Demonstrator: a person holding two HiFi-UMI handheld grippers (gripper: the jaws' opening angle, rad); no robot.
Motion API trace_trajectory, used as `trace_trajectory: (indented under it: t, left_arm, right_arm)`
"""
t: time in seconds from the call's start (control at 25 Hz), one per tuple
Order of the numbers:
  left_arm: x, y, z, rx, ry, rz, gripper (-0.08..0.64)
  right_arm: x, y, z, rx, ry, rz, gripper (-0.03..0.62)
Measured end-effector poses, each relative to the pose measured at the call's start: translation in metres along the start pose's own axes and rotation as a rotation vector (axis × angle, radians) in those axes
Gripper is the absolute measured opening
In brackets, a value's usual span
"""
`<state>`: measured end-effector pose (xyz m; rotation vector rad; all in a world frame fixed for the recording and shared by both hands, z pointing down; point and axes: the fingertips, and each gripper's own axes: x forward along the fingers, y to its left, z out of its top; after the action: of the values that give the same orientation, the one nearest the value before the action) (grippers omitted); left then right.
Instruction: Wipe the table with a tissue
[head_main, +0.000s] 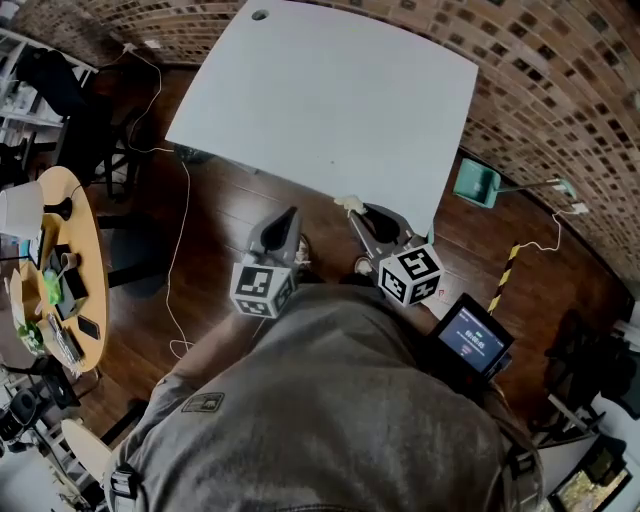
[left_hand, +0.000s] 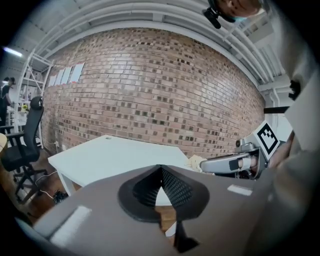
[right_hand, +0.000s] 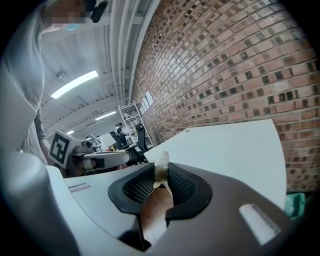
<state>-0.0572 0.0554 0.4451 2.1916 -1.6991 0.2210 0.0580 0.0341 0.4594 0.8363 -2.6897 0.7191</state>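
A bare white table stands ahead of me, also seen in the left gripper view as the white table and in the right gripper view as the white table. My right gripper is shut on a small crumpled tissue and hangs just off the table's near edge, above the wooden floor. The tissue pokes up between its pads; from the left gripper view the tissue shows at the right gripper's tip. My left gripper is shut and holds nothing, short of the table edge.
A round wooden table crowded with small items stands at the left, with a black office chair nearby. A brick wall runs behind and to the right. A teal dustpan lies on the floor by the table's right corner. White cables trail over the floor.
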Motion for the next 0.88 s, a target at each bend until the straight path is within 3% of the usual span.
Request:
trace_trajectory:
  t: [0.48, 0.88]
  left_arm:
    - [0.017, 0.068, 0.001, 0.003, 0.048, -0.183, 0.002]
    - [0.053, 0.078, -0.005, 0.021, 0.119, -0.2, 0.002]
  right_arm:
    - [0.061, 0.014, -0.009, 0.071, 0.008, -0.194, 0.094]
    - [0.071, -0.015, -0.017, 0.081, 0.053, -0.251, 0.093]
